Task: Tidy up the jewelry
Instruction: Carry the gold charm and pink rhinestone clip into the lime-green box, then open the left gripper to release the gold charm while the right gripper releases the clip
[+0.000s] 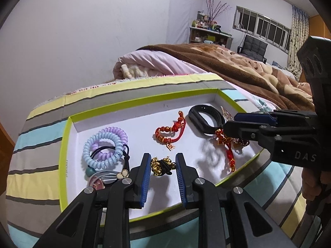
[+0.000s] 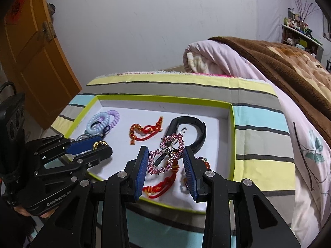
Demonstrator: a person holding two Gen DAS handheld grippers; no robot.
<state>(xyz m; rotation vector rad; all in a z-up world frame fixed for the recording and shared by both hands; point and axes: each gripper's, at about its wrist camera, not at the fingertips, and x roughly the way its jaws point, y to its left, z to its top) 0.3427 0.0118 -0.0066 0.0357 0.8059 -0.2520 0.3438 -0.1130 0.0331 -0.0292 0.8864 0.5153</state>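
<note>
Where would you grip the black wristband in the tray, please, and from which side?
Grip the black wristband on its bare curved strap at the far right, coming from above. That arc lies flat on the tray floor, while its near end sits under the pink rhinestone hair clip.

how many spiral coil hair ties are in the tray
2, overlapping at the tray's left end: a light blue coil tie in front and a lilac coil tie partly behind it. Others could be hidden under the pile.
</note>
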